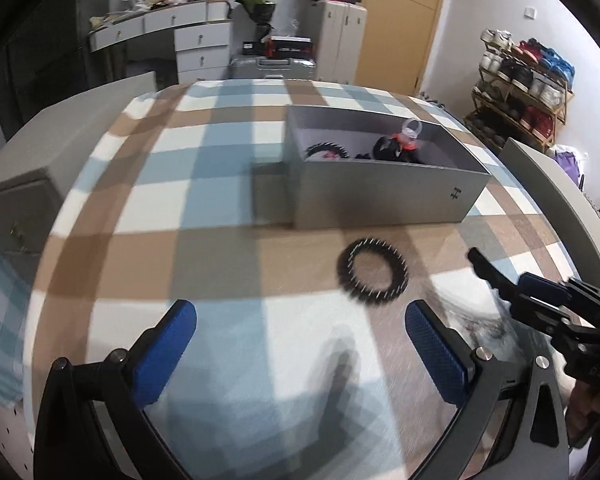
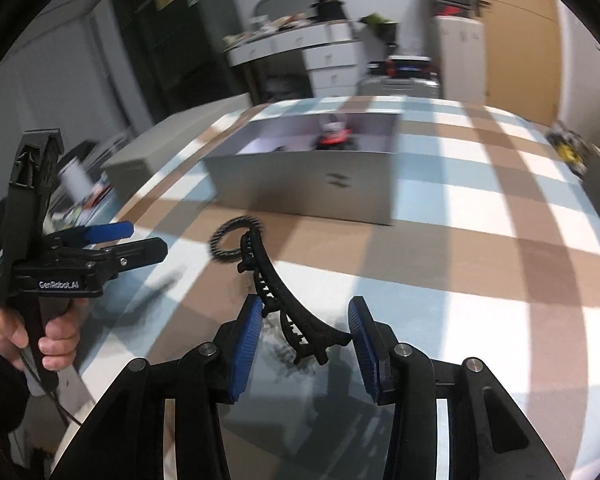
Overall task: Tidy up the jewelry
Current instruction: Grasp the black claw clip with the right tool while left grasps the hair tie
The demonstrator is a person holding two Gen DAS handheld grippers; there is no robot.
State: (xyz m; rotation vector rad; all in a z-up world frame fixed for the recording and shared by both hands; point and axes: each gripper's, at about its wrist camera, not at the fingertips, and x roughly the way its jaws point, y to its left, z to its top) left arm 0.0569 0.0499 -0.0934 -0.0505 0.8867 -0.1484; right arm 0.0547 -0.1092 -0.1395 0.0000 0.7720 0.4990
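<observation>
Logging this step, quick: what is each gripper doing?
Left gripper: open, holding nothing.
Right gripper: shut on black hair clip.

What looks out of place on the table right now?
One black spiky ring lies loose on the checked cloth in front of the grey box, where other pieces already sit. The right gripper has a black hair claw between its jaws.

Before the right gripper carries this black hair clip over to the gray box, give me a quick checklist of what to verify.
1. Black hair clip between right gripper fingers: ok.
2. Both pads pressing firmly on clip: cannot tell, it sits skewed.
3. Gray box open on top: ok.
4. Room left in box beside items already inside: ok.
5. Left gripper open, empty, off to the side: ok.
6. Spiky black ring on checkered cloth, short of box, easy to snag: not ok.
</observation>
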